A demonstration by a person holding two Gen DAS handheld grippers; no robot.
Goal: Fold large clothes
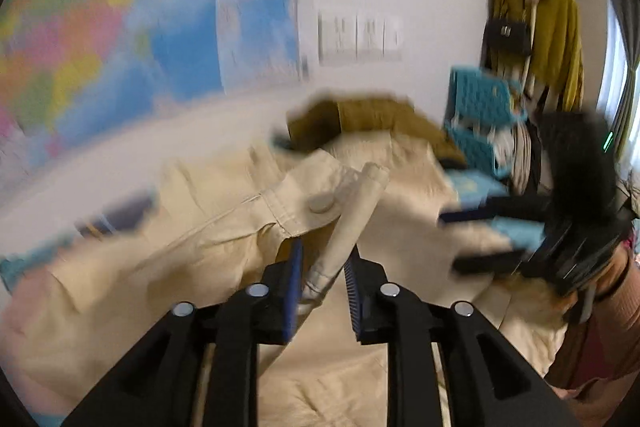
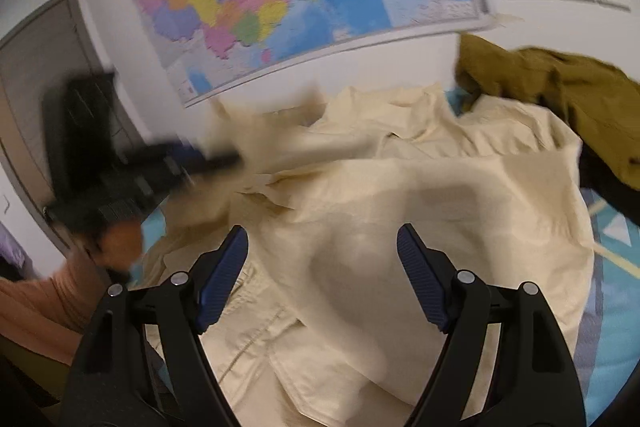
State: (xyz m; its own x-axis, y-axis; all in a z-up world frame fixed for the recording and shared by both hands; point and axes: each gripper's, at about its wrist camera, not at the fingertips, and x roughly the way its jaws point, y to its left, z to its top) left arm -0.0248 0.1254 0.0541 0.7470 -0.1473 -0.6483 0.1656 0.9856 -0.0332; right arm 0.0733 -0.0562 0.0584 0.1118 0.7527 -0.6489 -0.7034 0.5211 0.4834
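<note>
- The cream jacket [image 2: 400, 187] lies spread on the bed, filling the middle of the right wrist view.
- The left gripper [image 1: 324, 259] pinches its sleeve strap [image 1: 352, 215], a long strip pointing up toward 1 o'clock.
- The right gripper [image 2: 322, 247] hangs wide open over the jacket, holding nothing.
- An olive garment [image 2: 560, 87] sits at 2 o'clock.

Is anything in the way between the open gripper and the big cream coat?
Nothing visible. The right hand-held gripper hangs open right over the cream coat. The mustard garment lies off at the coat's far edge.
</note>
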